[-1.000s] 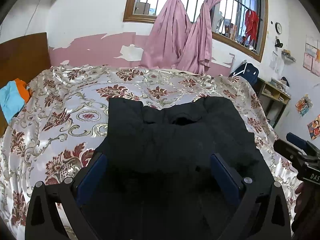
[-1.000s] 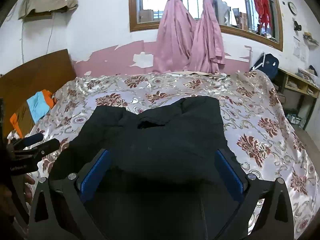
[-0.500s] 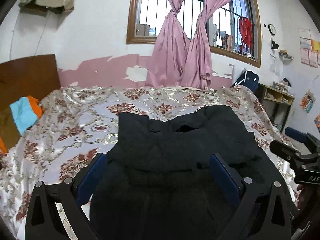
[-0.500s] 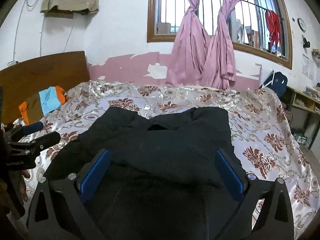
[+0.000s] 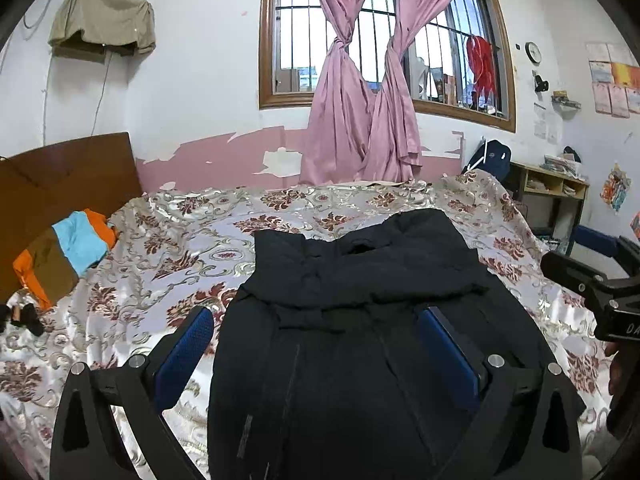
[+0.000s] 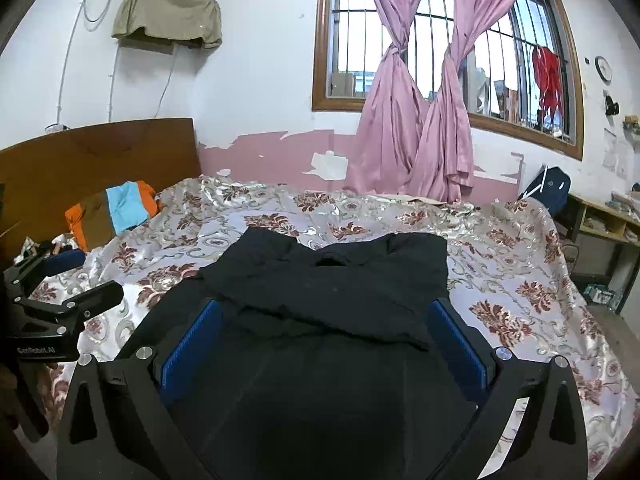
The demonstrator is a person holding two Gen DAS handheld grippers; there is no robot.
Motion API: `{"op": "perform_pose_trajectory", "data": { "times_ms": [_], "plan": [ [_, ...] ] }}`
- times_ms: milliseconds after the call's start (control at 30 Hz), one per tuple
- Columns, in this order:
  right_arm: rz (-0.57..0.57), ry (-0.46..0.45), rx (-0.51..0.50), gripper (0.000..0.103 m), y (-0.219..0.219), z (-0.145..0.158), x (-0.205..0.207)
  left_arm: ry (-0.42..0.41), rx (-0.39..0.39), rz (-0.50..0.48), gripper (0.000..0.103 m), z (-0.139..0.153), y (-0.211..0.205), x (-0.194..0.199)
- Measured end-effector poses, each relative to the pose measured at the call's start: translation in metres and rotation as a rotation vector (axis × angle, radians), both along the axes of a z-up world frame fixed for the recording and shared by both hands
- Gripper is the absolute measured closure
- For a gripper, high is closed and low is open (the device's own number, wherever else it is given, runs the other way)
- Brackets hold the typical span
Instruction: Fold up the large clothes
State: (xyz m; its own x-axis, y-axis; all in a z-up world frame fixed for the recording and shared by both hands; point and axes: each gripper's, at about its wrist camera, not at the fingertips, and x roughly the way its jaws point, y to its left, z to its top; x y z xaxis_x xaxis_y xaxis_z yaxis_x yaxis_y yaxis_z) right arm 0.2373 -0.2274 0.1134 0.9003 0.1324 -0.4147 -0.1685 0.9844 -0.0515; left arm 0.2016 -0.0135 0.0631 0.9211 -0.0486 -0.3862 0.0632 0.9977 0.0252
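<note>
We are finding both jaws standing wide apart, left gripper point(image 5: 314, 326) and right gripper point(image 6: 325, 318) gripping nothing above the black garment point(image 5: 360, 300); the floral bedspread point(image 5: 168, 248) is lying beneath, folded clothes point(image 5: 60, 256) sitting near the headboard point(image 6: 100, 152).

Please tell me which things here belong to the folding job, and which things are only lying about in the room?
Belong to the job:
black garment, spread on the bed
left gripper, open
right gripper, open

Only lying about:
orange and blue clothes by the headboard
pink curtains
dark bag
shelf
</note>
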Motion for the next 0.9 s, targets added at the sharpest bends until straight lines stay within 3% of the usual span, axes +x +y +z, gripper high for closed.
{"op": "perform_pose_trajectory", "data": {
  "times_ms": [167,433,633,900],
  "plan": [
    [0.003,0.005,-0.007,0.002,-0.001,0.004,-0.027,0.01,-0.014,-0.011,0.0,-0.001,-0.001,-0.024],
    [-0.017,-0.003,-0.008,0.002,-0.006,0.001,-0.061,-0.004,0.034,0.012,0.0,-0.002,-0.002,-0.055],
    [-0.051,0.013,-0.065,0.002,-0.013,-0.015,-0.081,0.02,0.059,0.037,0.0,-0.015,0.003,-0.063],
    [-0.09,0.079,-0.027,0.002,-0.039,-0.041,-0.102,0.052,0.031,0.036,0.0,-0.041,0.016,-0.073]
  ]
}}
